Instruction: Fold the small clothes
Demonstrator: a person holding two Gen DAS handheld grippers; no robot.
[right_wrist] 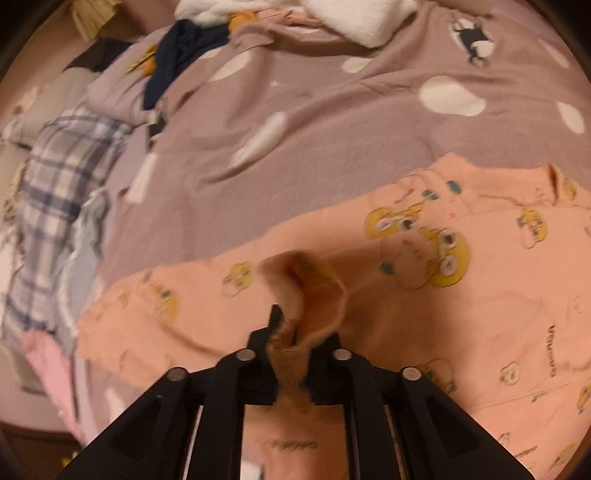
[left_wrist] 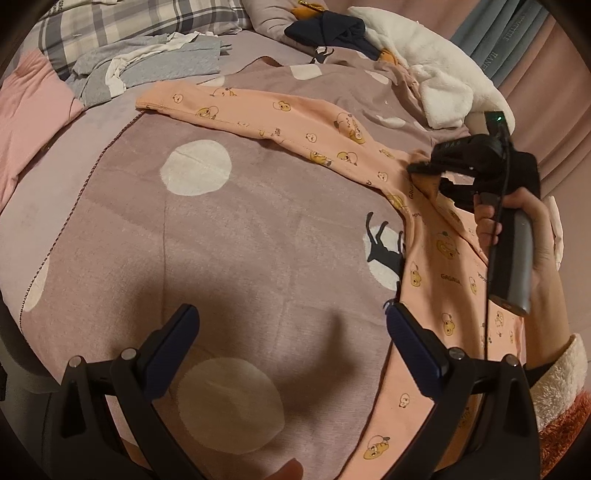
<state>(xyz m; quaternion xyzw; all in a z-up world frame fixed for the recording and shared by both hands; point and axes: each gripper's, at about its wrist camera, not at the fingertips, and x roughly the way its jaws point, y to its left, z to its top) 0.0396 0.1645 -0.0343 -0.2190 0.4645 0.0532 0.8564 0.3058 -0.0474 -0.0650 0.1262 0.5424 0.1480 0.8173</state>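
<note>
one peach garment [left_wrist: 436,258] | left gripper [left_wrist: 291,325] wide apart, empty | right gripper [right_wrist: 295,332] pinching garment fold

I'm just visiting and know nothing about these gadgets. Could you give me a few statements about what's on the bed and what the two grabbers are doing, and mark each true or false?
1. The left gripper is wide open with nothing between its fingers. True.
2. The right gripper has a fold of the pink printed garment between its fingers. True.
3. The pink printed garment is already folded into a neat square. False: it lies spread out, one sleeve stretched across the blanket.
4. The blanket is plain green. False: it is mauve with white dots.
5. A plaid pillow lies at the far side. True.
</note>
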